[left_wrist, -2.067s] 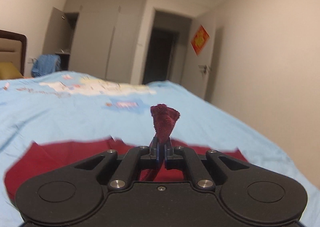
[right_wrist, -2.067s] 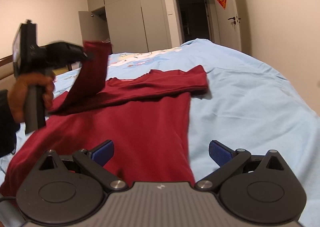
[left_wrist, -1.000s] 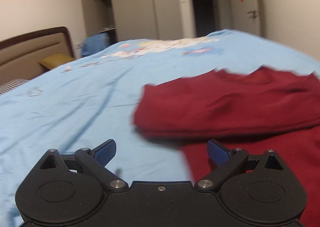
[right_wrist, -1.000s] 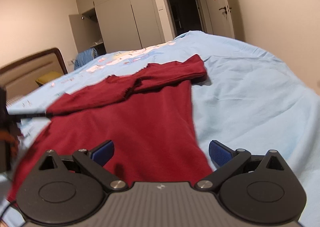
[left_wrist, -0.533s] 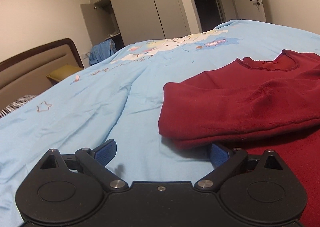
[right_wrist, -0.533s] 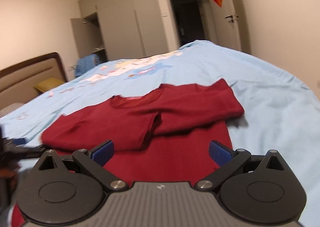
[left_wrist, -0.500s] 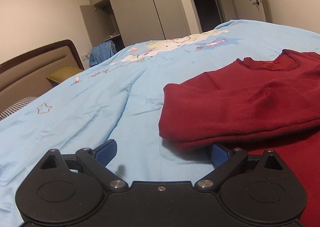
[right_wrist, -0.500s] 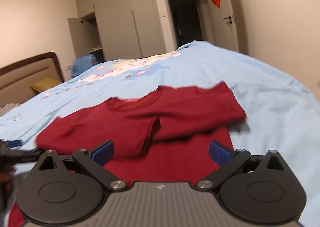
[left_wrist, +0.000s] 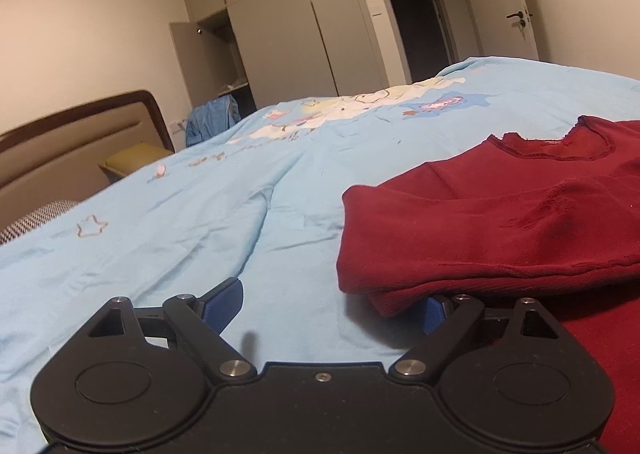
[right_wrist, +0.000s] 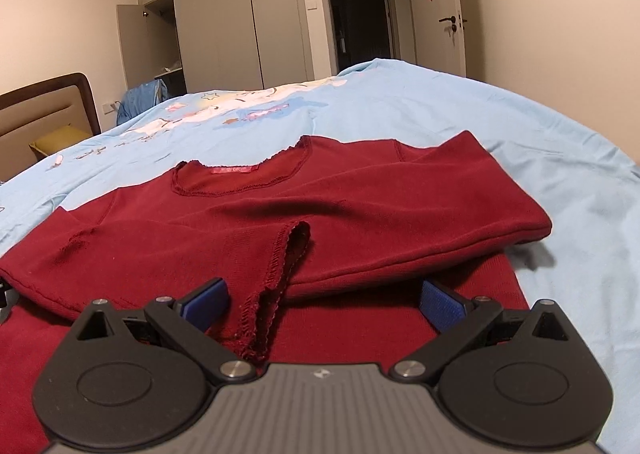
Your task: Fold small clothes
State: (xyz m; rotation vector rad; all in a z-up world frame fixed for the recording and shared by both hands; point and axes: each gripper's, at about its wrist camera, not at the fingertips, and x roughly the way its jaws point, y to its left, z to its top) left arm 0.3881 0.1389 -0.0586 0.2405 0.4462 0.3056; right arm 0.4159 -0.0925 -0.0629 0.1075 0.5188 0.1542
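A dark red long-sleeved top [right_wrist: 360,189] lies flat on the light blue bedspread [right_wrist: 460,109], both sleeves folded across its chest. The left sleeve's cuff [right_wrist: 280,274] ends near the middle, just ahead of my right gripper [right_wrist: 324,300], which is open low over the body of the top. In the left wrist view the folded shoulder edge of the red top [left_wrist: 480,230] lies to the right. My left gripper [left_wrist: 332,304] is open, its right finger [left_wrist: 434,312] tucked under that fold and its left finger [left_wrist: 224,300] over bare bedspread.
A padded headboard [left_wrist: 68,149] and a yellow pillow [left_wrist: 132,159] lie at the left. Grey wardrobes [right_wrist: 240,21], one door ajar, and a dark doorway [right_wrist: 360,17] stand beyond the bed. A blue garment [left_wrist: 210,119] hangs near the wardrobe. The right wall is close.
The left gripper let go of the sleeve it held raised, laid it across the top, then moved down to the shirt's left edge. The right gripper came closer to the folded sleeves.
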